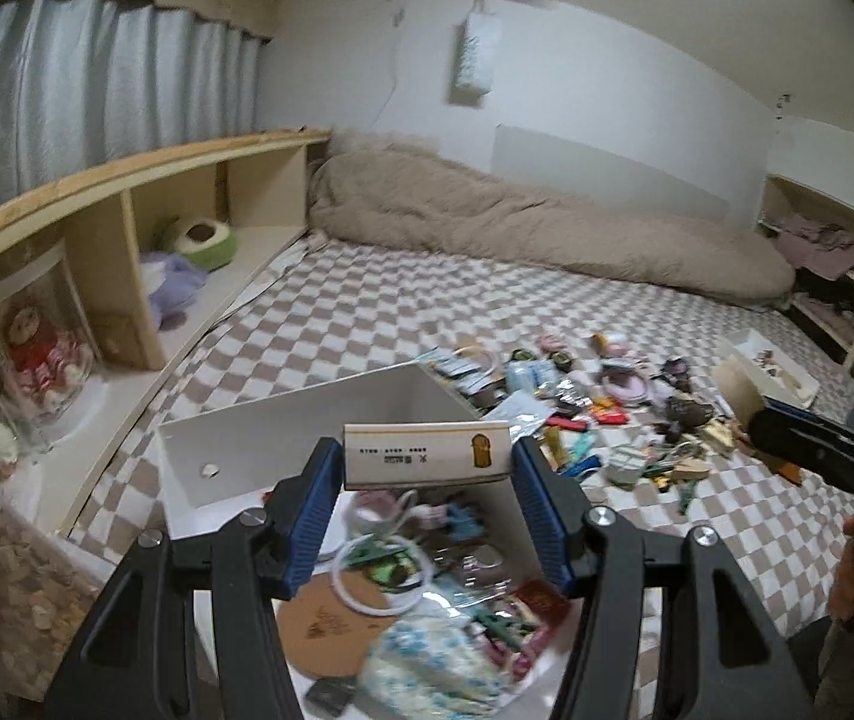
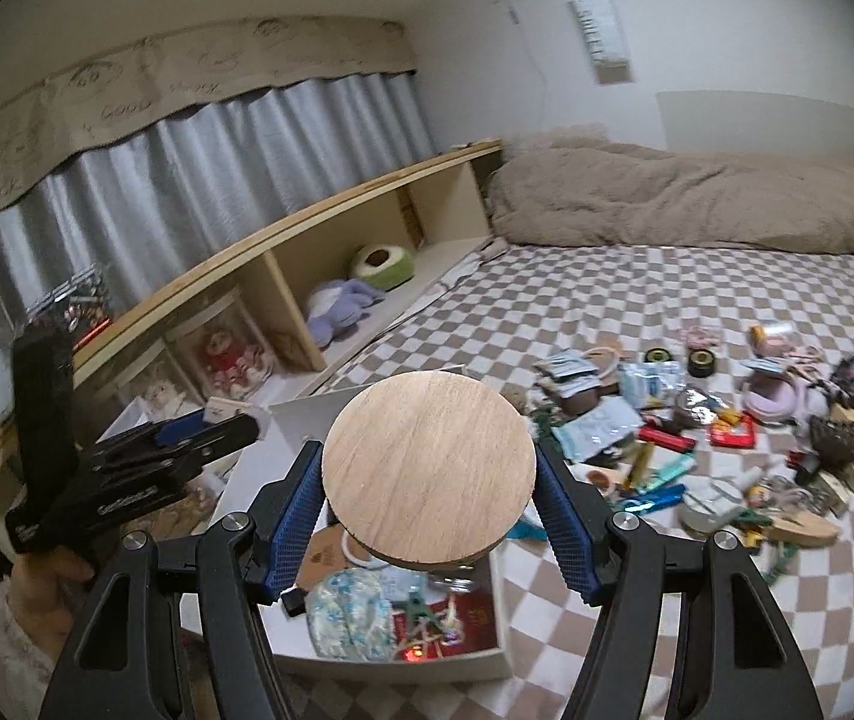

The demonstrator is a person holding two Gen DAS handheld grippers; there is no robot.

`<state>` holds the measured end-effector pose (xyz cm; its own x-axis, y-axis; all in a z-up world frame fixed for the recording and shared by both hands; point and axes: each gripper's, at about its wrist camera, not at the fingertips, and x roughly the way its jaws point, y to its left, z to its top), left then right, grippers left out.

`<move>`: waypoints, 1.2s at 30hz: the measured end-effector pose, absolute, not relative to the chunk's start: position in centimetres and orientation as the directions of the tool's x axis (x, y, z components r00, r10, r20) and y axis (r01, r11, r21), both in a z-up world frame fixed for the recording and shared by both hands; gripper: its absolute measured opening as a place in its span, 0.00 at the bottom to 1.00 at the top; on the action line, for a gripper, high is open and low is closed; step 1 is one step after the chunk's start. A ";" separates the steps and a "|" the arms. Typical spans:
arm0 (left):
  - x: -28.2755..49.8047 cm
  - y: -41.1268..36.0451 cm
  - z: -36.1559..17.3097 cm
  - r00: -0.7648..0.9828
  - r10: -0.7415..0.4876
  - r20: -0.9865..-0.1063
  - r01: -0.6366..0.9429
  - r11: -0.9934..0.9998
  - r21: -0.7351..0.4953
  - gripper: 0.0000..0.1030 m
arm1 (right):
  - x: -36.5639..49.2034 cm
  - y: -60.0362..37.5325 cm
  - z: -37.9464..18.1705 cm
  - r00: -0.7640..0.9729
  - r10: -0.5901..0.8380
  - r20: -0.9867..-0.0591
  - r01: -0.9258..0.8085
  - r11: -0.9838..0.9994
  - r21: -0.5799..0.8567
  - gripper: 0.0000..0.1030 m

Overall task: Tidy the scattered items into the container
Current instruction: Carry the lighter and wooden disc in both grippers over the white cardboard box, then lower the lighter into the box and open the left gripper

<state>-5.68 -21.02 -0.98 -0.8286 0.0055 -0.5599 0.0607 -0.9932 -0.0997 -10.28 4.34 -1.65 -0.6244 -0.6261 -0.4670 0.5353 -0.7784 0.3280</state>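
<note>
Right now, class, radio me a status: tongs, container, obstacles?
Left tongs gripping small white card box. Right tongs gripping round wooden disc. White open container below, half full. Nothing blocking.

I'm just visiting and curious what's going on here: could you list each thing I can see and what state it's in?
Left tool: shut on a small white box.
Small white box: held above the container.
Right tool: shut on a round wooden disc.
Round wooden disc: held above the container.
White container: open, partly filled.
Scattered items: on the checkered bed cover.
Curtain: drawn.
</note>
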 end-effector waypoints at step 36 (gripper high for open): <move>-19.2 -30.2 -10.3 -0.517 -0.193 -0.834 0.320 -0.947 0.021 0.56 | -10.9 -3.0 -7.5 -0.470 -0.652 -0.595 0.624 -0.723 0.298 0.66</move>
